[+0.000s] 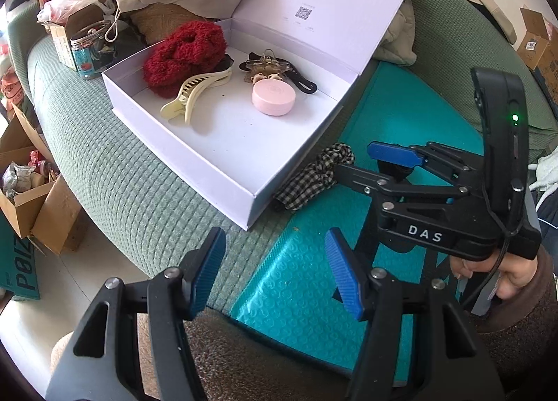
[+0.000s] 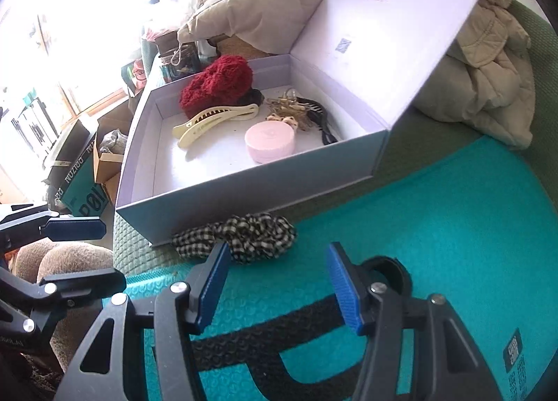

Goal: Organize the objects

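Both grippers, left gripper (image 1: 275, 270) and right gripper (image 2: 279, 284), gape wide and empty near the checked scrunchie (image 2: 240, 235) touching the box (image 2: 244, 188).

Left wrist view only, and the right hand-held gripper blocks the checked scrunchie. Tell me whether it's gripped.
Observer: Not gripped. The right hand-held gripper is open, and the scrunchie lies just ahead of its fingertips.
Operator: Say what's beneath it.
Observer: A black strap lies on the teal mat under the jaws.
Operator: Place the scrunchie against the box.
Observer: It lies outside, along the near wall of the box.
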`<state>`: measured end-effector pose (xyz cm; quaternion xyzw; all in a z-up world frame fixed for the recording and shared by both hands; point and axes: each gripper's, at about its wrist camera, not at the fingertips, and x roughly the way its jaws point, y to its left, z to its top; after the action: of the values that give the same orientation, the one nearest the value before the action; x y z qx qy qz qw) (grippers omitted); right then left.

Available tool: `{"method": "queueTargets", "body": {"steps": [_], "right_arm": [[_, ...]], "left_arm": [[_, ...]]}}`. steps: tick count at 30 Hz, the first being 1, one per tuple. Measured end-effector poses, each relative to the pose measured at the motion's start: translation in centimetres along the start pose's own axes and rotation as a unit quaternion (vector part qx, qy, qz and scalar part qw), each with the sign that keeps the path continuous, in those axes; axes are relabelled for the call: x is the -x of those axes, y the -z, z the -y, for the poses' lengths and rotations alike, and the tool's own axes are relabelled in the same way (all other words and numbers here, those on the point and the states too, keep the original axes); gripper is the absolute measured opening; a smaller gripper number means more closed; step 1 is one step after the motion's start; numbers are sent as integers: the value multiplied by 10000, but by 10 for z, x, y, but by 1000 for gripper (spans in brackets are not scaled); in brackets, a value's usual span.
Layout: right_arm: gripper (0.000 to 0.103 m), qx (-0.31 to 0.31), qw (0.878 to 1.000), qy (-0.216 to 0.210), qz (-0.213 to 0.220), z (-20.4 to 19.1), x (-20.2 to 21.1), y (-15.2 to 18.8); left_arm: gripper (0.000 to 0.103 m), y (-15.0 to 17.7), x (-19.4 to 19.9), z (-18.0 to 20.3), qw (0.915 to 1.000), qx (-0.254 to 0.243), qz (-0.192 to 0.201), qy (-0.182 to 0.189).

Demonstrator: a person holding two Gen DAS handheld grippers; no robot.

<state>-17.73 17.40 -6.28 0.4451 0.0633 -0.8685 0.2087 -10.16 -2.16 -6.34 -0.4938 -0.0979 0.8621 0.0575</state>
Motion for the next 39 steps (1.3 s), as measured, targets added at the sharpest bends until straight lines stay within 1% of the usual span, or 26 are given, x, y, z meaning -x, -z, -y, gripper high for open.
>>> {"method": "queueTargets", "body": {"steps": [4,7,8,10,11,13,14,15,17,18,19,22,24,26,28,29,31,35,36,39], "right_arm": [[58,-54,9997,-194,-150,-1,-21,-7],[57,-123,9993,-319,-158,2,-26,-9],[56,-105,9993,-331,-163,1,-27,-9],[35,-41,9987,-484,-176,0,-29,-8],[33,-16,9984,-542,-171,-2,-28,-7],[25,129,9986,-474,-188,-7,-26,-6],[23,190,9986,-441,-200,-10,-25,-4],[19,227,9986,-415,-230,-10,-24,-3],[11,279,9980,-409,-387,-10,-25,2],[8,301,9980,-365,-421,-10,-25,6],[8,331,9982,-355,-364,-10,-22,10],[8,305,9980,-411,-368,-8,-12,18],[8,293,9982,-382,-359,-7,-7,24],[8,260,9987,-306,-320,-5,-1,28],[8,150,9994,-224,-228,0,7,32],[8,74,9996,-206,-176,3,11,33],[8,-45,9997,-218,-90,10,20,35],[8,-193,9997,-165,15,17,34,40],[8,-242,9996,-176,24,20,36,41],[8,-364,9992,-160,33,25,40,46]], "left_arm": [[58,0,0,-8,10000,65,-11,-44],[58,0,-2,-10,10000,82,-19,-32],[58,0,-3,-9,10000,68,-20,-29],[58,-1,-4,-8,10000,49,-26,-11],[58,-1,-4,-6,10000,41,-31,-4],[58,-1,-4,-5,10000,15,-39,-7],[58,0,-4,-4,10000,0,-38,-6],[58,0,-3,-3,10000,-13,-31,-1],[58,1,-1,-1,10000,-34,-11,29],[58,2,0,1,10000,-59,-1,51],[58,3,1,3,9999,-102,14,61],[57,1,2,11,9994,-305,133,62],[53,0,-1,16,9989,-431,165,48],[52,-2,-5,20,9986,-499,179,68],[47,-1,-12,24,9983,-531,180,140],[44,-1,-15,25,9984,-524,151,148],[41,1,-21,28,9987,-459,129,188],[35,7,-33,30,9991,-191,148,340],[33,8,-36,31,9992,-132,170,333],[33,8,-45,31,9995,74,263,166]]}}
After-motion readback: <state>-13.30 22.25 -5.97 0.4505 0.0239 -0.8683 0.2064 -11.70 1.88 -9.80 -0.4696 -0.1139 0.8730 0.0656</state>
